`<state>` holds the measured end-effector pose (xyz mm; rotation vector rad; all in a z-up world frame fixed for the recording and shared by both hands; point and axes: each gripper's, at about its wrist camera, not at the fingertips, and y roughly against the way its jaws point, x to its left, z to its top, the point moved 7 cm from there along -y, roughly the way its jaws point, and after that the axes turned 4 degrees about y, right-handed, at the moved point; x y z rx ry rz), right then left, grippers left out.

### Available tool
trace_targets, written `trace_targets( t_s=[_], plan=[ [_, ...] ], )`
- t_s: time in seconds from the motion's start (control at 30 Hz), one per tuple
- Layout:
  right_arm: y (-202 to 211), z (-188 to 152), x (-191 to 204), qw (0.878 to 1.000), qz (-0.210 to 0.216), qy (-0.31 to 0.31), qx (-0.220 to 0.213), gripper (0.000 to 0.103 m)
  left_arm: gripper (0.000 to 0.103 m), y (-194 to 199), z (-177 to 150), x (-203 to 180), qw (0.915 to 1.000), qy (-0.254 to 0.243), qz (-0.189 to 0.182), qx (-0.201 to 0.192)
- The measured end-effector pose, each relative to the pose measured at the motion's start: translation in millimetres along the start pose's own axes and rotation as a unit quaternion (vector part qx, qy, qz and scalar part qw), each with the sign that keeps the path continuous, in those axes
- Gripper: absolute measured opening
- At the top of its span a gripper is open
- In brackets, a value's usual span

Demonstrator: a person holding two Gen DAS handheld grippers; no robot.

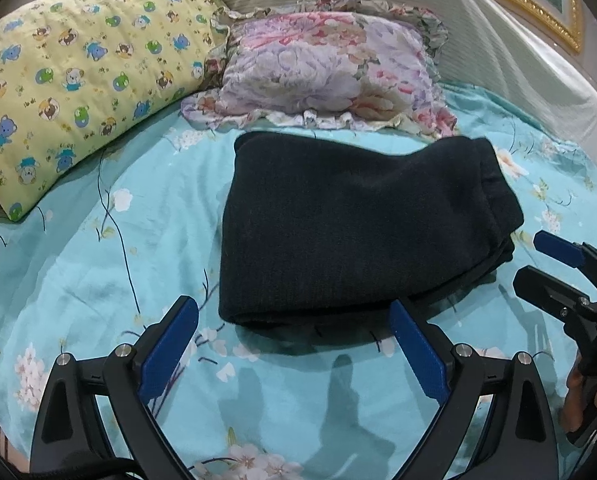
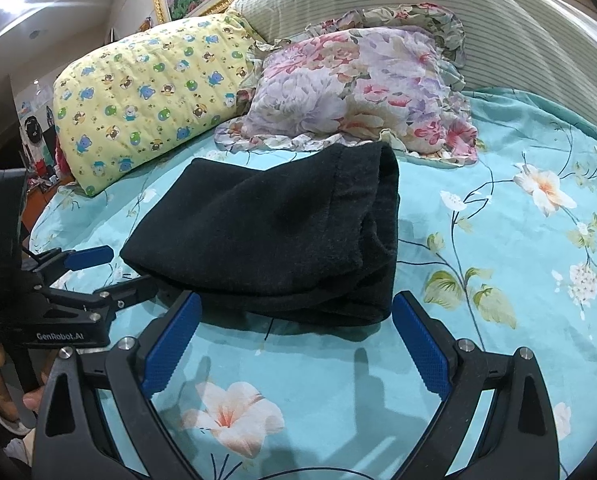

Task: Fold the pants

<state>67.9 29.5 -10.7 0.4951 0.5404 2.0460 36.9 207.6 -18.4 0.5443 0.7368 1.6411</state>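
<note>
The black pants (image 1: 362, 228) lie folded into a thick rectangle on the turquoise floral bedsheet (image 1: 98, 264); they also show in the right wrist view (image 2: 274, 240). My left gripper (image 1: 294, 324) is open and empty, hovering just in front of the near edge of the pants. My right gripper (image 2: 298, 320) is open and empty, just short of the pants' near right corner. The right gripper also shows at the right edge of the left wrist view (image 1: 538, 260), and the left gripper at the left edge of the right wrist view (image 2: 118, 268); both are open.
A yellow bear-print pillow (image 1: 78, 80) lies at the back left, a floral ruffled pillow (image 1: 330, 68) right behind the pants. A striped padded headboard (image 1: 478, 32) curves behind. The sheet (image 2: 518, 240) stretches out to the right of the pants.
</note>
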Motion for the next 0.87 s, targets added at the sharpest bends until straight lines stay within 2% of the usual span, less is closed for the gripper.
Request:
trace_targets(
  t_s=[0.27, 0.87],
  plan=[
    [-1.5, 1.6, -8.3, 1.0, -0.004, -0.01, 0.002, 0.097, 0.097, 1.6, 1.4, -2.2, 1.0, 0.003, -0.005, 0.0],
    [-1.8, 6.3, 3.1, 1.0, 0.0, 0.0, 0.0, 0.097, 0.097, 5.1, 5.4, -6.7, 1.0, -0.001, -0.006, -0.007]
  ],
)
